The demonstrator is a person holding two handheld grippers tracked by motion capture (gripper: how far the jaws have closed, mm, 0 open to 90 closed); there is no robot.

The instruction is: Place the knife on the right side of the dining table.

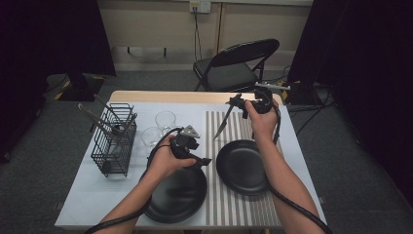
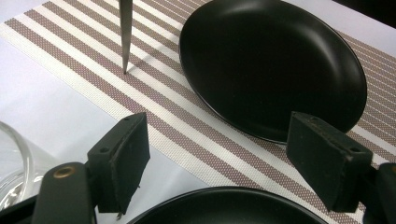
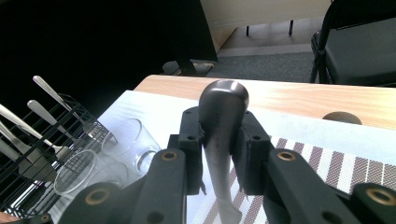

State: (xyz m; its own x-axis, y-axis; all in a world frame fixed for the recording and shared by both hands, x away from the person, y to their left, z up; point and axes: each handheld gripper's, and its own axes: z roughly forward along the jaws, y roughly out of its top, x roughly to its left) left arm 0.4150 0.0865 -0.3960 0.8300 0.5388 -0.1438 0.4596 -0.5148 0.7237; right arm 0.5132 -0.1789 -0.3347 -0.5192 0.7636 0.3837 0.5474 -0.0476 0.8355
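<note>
On the tabletop (image 1: 92, 195), covered with a pale cloth, lies a striped brown-and-white woven placemat (image 1: 234, 129) carrying a round matte black plate (image 1: 243, 168); a second round black plate (image 1: 178, 195) sits nearer the person, overlapping the placemat's left edge. Right gripper (image 1: 237, 101): held above the far end of the placemat, its fingers closed on the rounded handle of a slim steel table knife (image 1: 223, 122), the blade hanging tilted with its tip pointing down at the stripes. From the right gripper view the two black fingers (image 3: 189, 144) clamp the dark, glossy knife handle (image 3: 223, 121) on both sides. From the left gripper view the knife's tip (image 2: 125, 42) stands on or just above a brown stripe, beside the far plate (image 2: 275, 65); contact cannot be told. Left gripper (image 1: 204, 161): held over the far rim of the near plate, its fingers (image 2: 123, 158) spread wide with nothing between them. Two clear drinking glasses (image 1: 158, 129) stand side by side left of the placemat. A black wire cutlery basket (image 1: 114, 144) stands near the tabletop's left edge, holding several upright pieces of steel cutlery (image 1: 97, 119). A black folding chair (image 1: 234, 68) stands on the grey floor beyond the tabletop's far edge.
</note>
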